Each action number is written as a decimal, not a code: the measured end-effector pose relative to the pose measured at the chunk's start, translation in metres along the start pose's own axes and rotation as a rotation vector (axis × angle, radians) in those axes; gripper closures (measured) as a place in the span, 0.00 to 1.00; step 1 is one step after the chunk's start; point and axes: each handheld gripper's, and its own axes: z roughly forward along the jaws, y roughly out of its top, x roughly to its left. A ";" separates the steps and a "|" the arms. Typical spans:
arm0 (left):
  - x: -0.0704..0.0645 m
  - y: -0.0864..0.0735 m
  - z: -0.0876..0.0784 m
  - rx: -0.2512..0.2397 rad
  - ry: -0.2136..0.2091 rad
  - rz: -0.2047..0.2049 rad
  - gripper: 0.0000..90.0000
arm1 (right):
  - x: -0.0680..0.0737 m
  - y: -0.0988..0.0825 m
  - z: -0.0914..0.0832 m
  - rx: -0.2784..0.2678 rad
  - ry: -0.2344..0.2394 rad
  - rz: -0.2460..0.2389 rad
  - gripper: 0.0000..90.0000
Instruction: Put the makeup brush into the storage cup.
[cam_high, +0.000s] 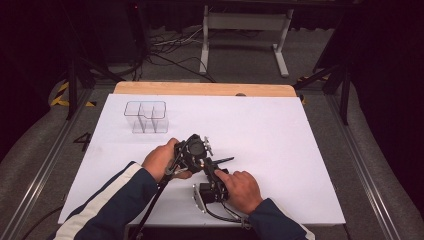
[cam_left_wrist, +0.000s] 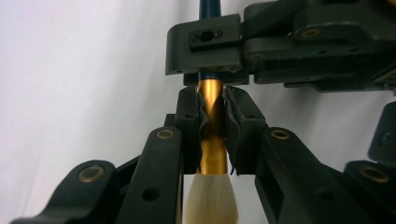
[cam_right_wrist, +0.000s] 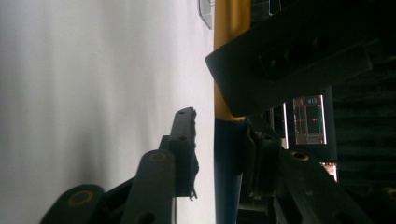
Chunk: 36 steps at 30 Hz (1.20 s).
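In your high view the brush (cam_high: 223, 161) is nearly all hidden behind the two tongs and your hands; just a thin dark end sticks out. The left gripper view cuts off its white bristles (cam_left_wrist: 211, 200) at the bottom edge. In the right gripper view the gold ferrule (cam_right_wrist: 229, 28) runs off the top, and the background screen (cam_right_wrist: 309, 120) is too small to read.

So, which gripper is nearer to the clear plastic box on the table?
Left. The left gripper sits just in front of the clear box, shut on the brush. The right gripper is farther back, nearer the person.
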 end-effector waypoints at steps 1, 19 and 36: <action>0.001 0.000 0.000 0.001 -0.002 0.008 0.85 | 0.000 0.000 0.000 0.004 -0.003 -0.005 0.81; 0.004 -0.014 -0.003 -0.167 0.016 -0.006 0.68 | -0.004 -0.008 0.001 0.034 0.029 0.045 0.87; 0.013 -0.108 -0.016 -0.610 0.118 -0.081 0.09 | -0.017 -0.034 0.003 0.045 0.083 0.274 0.87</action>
